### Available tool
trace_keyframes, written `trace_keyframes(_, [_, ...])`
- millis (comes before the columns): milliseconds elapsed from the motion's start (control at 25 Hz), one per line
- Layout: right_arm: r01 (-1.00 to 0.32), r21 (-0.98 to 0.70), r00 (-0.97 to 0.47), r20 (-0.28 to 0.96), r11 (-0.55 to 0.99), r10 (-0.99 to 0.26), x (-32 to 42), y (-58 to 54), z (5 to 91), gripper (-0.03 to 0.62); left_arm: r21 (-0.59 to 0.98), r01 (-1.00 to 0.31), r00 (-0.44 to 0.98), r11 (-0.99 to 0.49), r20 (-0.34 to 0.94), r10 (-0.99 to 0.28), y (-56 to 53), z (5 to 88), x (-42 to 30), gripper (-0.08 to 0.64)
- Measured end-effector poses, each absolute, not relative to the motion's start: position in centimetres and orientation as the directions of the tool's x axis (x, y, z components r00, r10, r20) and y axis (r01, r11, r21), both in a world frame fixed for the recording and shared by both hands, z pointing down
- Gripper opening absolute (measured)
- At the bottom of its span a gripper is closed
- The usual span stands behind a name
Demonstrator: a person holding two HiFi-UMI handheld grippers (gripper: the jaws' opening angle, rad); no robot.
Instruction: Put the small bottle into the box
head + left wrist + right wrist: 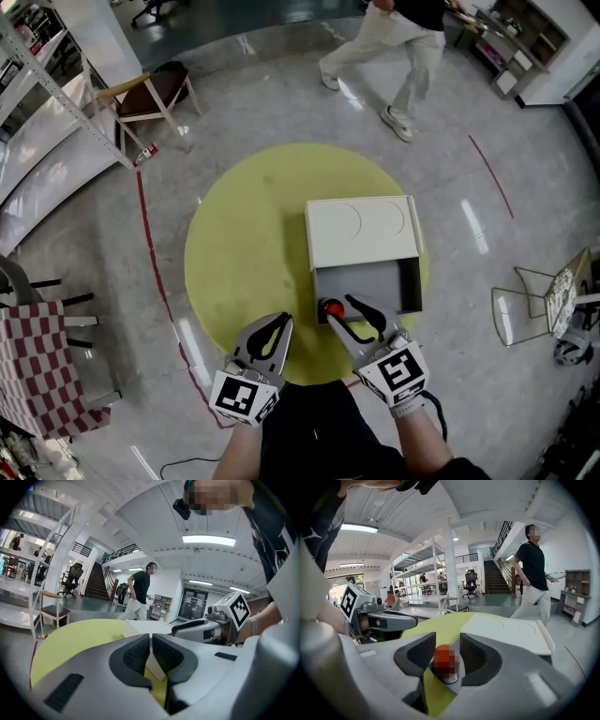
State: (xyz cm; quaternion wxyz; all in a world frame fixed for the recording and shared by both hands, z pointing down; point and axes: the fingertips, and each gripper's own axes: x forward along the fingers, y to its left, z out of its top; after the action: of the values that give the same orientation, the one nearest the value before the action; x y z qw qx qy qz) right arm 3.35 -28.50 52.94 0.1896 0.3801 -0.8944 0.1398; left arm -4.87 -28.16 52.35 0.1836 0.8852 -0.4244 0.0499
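A white box (412,286) lies on the round yellow table (244,253); its lid (361,230) is slid back and the grey compartment (375,279) toward me is uncovered. My right gripper (343,309) is shut on the small bottle (333,307), whose red cap sits just outside the box's front left corner. In the right gripper view the bottle (444,660) fills the gap between the pads (418,652), with the box (511,630) just ahead. My left gripper (280,322) is shut and empty at the table's near edge, left of the right one; its pads (138,653) nearly touch.
A person (394,47) walks across the floor beyond the table. A wooden chair (150,94) and metal shelving (47,84) stand at the far left, a checkered seat (37,366) at the near left, and a wire stand (530,300) to the right.
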Motion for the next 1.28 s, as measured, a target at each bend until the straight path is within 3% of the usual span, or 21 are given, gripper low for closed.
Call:
trace_keyframes(240, [-0.763, -0.13, -0.625, 0.4, 0.634, -0.67, 5.2, -29.1, 51.1, 0.155, 0.269, -0.761, 0.646, -0.59, 0.23, -0.728, -29.1, 51.1, -4.3, 0.025])
trace_keyframes(680, [-0.821, -0.111, -0.562, 0.326, 0.56, -0.76, 8.6, -29.4, 47.3, 0.008, 0.263, -0.752, 0.655, -0.604, 0.198, -0.729, -30.1, 49.0, -3.4, 0.025])
trace_keyframes(1280, [-0.849, -0.126, -0.528, 0.222, 0.513, -0.82, 11.1, -29.0, 42.3, 0.006, 0.252, -0.753, 0.651, -0.608, 0.143, -0.746, -30.6, 44.9, -3.2, 0.025])
